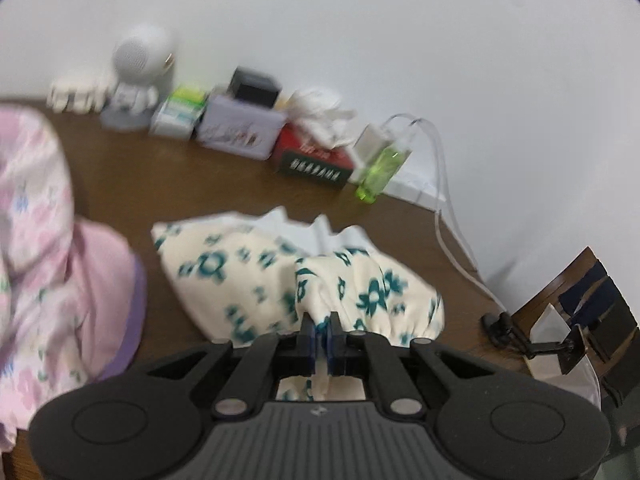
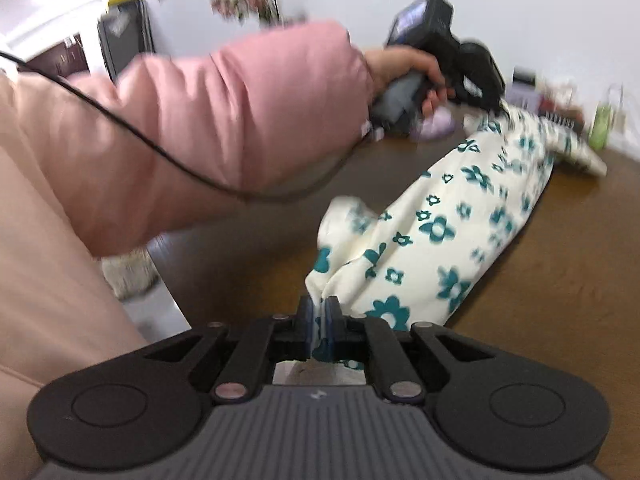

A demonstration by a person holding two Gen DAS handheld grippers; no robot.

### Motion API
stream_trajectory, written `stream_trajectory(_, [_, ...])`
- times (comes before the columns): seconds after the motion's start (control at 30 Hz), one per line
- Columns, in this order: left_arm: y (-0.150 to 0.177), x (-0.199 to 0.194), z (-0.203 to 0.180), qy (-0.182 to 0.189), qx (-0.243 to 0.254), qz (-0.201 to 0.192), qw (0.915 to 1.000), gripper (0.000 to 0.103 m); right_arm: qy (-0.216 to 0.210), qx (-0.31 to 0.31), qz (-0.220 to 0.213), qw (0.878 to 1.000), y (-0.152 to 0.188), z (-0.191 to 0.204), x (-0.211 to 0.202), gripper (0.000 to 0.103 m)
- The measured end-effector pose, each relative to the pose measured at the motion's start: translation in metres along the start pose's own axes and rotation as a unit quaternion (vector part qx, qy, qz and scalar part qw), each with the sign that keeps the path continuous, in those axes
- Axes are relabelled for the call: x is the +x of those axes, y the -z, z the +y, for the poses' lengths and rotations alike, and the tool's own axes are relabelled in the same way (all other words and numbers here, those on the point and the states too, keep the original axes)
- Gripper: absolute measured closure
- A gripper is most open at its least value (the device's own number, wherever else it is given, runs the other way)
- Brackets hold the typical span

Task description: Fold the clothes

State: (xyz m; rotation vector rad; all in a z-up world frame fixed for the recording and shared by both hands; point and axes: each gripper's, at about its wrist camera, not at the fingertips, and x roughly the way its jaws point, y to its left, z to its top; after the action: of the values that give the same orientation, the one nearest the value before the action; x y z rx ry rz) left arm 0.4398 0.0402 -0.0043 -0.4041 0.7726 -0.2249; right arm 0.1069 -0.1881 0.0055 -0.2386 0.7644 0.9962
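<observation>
Table [image 1: 168,184], brown wood, is my landmark. On its left lies a pink floral heap [image 1: 36,248]; mid-table sprawls the cream garment with teal flowers [image 1: 240,272]. I see my left gripper [image 1: 322,338] pinched tight on one bunched edge, my right gripper [image 2: 319,320] clamped on another. Red box [image 1: 316,156], then green bottle [image 1: 382,170], stand along the table's far edge against the wall.

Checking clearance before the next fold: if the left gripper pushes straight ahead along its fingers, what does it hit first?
The left gripper is already shut on the floral garment, so it meets that cloth at once. Beyond it lies bare table, then probably the red box; depth is unclear.
</observation>
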Motion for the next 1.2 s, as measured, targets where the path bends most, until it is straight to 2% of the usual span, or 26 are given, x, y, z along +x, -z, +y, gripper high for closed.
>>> stream_trajectory(0.13, [0.011, 0.008, 0.016, 0.013, -0.016, 0.002, 0.9998, 0.098, 0.014, 0.009, 0.030, 0.999, 0.000, 0.002, 0.010, 0.097])
stream_trajectory(0.27, [0.015, 0.008, 0.023, 0.029, -0.030, 0.002, 0.9991, 0.093, 0.025, 0.018, 0.034, 0.999, 0.001, 0.003, 0.007, 0.097])
stream_trajectory(0.33, [0.016, 0.003, 0.024, 0.046, -0.039, 0.006, 0.9981, 0.079, 0.026, 0.027, 0.029, 0.999, 0.001, 0.002, 0.005, 0.097])
stream_trajectory(0.4, [0.017, -0.010, 0.020, 0.057, -0.029, 0.009, 0.9979, 0.052, 0.024, 0.036, 0.023, 0.999, -0.001, 0.000, 0.004, 0.096])
stream_trajectory(0.43, [0.020, -0.020, 0.016, 0.056, -0.015, 0.010, 0.9982, 0.049, 0.020, 0.040, 0.022, 0.999, -0.002, 0.000, 0.005, 0.092])
stream_trajectory(0.5, [0.030, -0.044, 0.006, 0.060, 0.026, 0.017, 0.9977, 0.047, 0.010, 0.049, 0.018, 0.999, -0.002, -0.001, 0.006, 0.079])
stream_trajectory(0.53, [0.035, -0.056, 0.000, 0.062, 0.047, 0.021, 0.9967, 0.046, 0.006, 0.055, 0.014, 0.998, 0.000, -0.002, 0.004, 0.067])
stream_trajectory(0.57, [0.044, -0.069, -0.006, 0.067, 0.064, 0.029, 0.9953, 0.046, 0.001, 0.059, 0.007, 0.998, 0.000, -0.002, 0.001, 0.066])
stream_trajectory(0.7, [0.091, -0.120, -0.031, 0.093, 0.123, 0.065, 0.9859, 0.047, 0.006, 0.081, -0.036, 0.996, 0.000, -0.011, -0.015, 0.066])
stream_trajectory(0.8, [0.134, -0.150, -0.051, 0.113, 0.160, 0.086, 0.9769, 0.051, 0.016, 0.089, -0.057, 0.994, -0.001, -0.017, -0.017, 0.067])
stream_trajectory(0.83, [0.148, -0.157, -0.057, 0.116, 0.172, 0.093, 0.9738, 0.054, 0.015, 0.087, -0.056, 0.995, -0.001, -0.017, -0.014, 0.072])
stream_trajectory(0.87, [0.160, -0.164, -0.061, 0.117, 0.178, 0.100, 0.9719, 0.061, 0.017, 0.082, -0.051, 0.995, 0.000, -0.016, -0.009, 0.079])
stream_trajectory(0.97, [0.186, -0.175, -0.064, 0.116, 0.162, 0.123, 0.9723, 0.063, 0.032, 0.062, -0.028, 0.997, 0.006, -0.008, 0.006, 0.082])
stream_trajectory(1.1, [0.205, -0.184, -0.058, 0.130, 0.122, 0.138, 0.9743, 0.060, 0.036, 0.068, -0.041, 0.996, 0.016, -0.002, 0.001, 0.080])
stream_trajectory(1.2, [0.216, -0.187, -0.059, 0.129, 0.116, 0.134, 0.9757, 0.061, 0.040, 0.093, -0.064, 0.993, 0.024, -0.007, -0.013, 0.079])
